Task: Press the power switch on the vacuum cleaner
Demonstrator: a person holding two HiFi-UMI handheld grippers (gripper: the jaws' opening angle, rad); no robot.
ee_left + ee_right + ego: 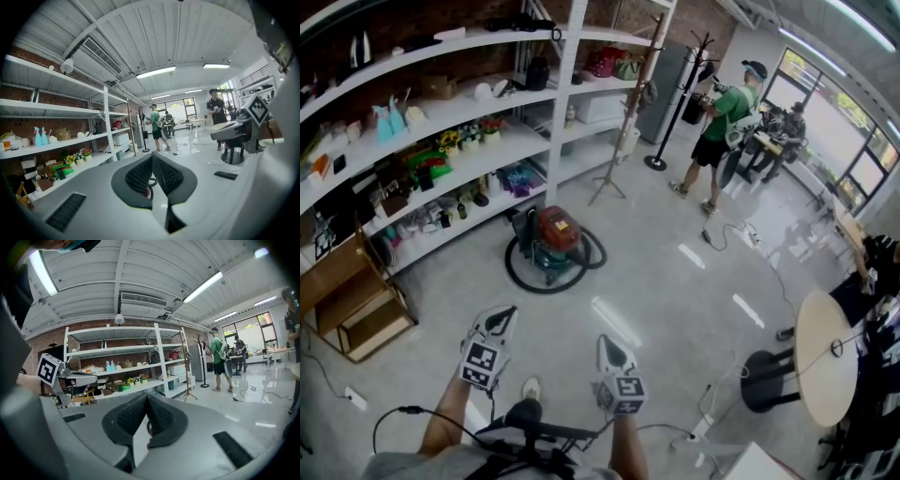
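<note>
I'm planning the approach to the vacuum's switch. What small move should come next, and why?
Probably step forward toward the vacuum cleaner. It sits on the floor by the shelves, well ahead of the left gripper and right gripper, whose tongs are shut and empty.

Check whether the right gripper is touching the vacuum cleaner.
Apart. The head view shows a wide stretch of bare floor between the right gripper, held low near the person, and the vacuum cleaner standing farther off.
</note>
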